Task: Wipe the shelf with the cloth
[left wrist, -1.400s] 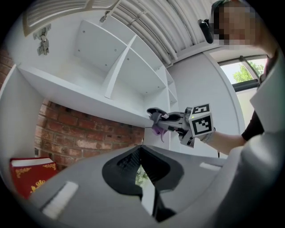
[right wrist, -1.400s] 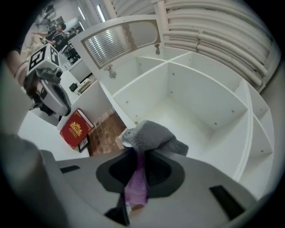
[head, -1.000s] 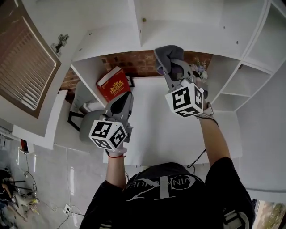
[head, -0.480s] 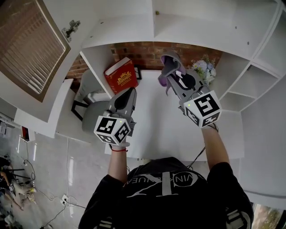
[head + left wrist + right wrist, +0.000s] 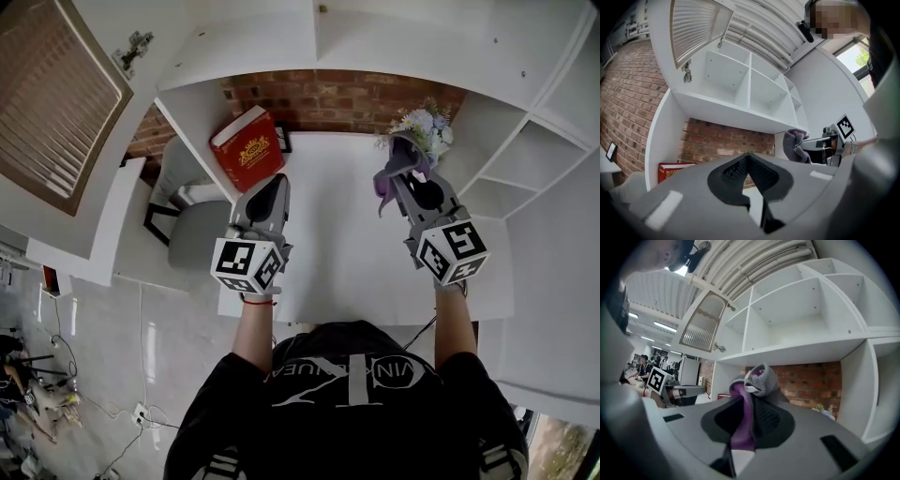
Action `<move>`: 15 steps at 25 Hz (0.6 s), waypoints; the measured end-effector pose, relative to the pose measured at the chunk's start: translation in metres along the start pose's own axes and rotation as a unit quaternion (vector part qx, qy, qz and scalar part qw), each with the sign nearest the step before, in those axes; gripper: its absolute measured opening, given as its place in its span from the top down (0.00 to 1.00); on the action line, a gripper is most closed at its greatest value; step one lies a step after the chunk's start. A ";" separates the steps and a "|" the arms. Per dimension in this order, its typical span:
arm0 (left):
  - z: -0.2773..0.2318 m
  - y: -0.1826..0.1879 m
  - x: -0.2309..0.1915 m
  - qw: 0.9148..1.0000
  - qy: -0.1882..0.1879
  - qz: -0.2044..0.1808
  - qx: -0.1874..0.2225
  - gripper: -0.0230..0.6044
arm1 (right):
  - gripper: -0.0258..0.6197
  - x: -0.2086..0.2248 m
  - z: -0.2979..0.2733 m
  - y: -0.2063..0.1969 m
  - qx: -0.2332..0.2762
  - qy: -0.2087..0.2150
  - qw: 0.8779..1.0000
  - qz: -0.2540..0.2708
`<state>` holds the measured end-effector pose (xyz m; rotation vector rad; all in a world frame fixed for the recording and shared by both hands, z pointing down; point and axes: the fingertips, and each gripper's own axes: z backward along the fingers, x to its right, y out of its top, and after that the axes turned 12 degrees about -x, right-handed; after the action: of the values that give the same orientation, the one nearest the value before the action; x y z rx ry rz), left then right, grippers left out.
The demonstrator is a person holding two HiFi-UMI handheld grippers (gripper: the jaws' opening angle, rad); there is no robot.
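Note:
A grey and purple cloth [image 5: 394, 167] hangs bunched from my right gripper [image 5: 403, 183], whose jaws are shut on it. In the right gripper view the cloth [image 5: 757, 378] sticks up past the jaws, in front of the white shelf [image 5: 797, 351] and the brick wall. The gripper is held below the shelf board [image 5: 281, 45], over the white surface [image 5: 328, 234]. My left gripper [image 5: 267, 192] is shut with nothing in it, beside the red book [image 5: 248, 150]. From the left gripper [image 5: 749, 158] view, the cloth [image 5: 793, 143] shows at the right.
The red book leans against the left side panel. A small bunch of flowers [image 5: 422, 127] stands at the back right, just behind the cloth. More open white compartments [image 5: 525, 159] are at the right. A grey chair [image 5: 192, 234] is at the left.
My right gripper has come away from the upper shelf, moving right and down with the cloth and rolling over. My left gripper has sunk a little.

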<state>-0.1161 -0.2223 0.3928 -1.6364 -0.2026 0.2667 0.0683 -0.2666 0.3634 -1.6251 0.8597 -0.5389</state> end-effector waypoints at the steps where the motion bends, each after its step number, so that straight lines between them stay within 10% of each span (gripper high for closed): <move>1: -0.002 -0.002 0.000 1.000 0.001 0.000 0.000 0.95 | 0.85 0.003 0.002 -0.006 -0.007 -0.007 1.000 -0.001; 15: -0.007 -0.013 -0.004 1.000 0.014 0.000 -0.004 0.95 | 0.85 0.023 0.021 -0.037 -0.020 -0.046 0.998 -0.024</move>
<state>-0.1174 -0.2295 0.4068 -1.6464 -0.1825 0.2436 0.1070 -0.2687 0.3919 -1.6984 0.7695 -0.4800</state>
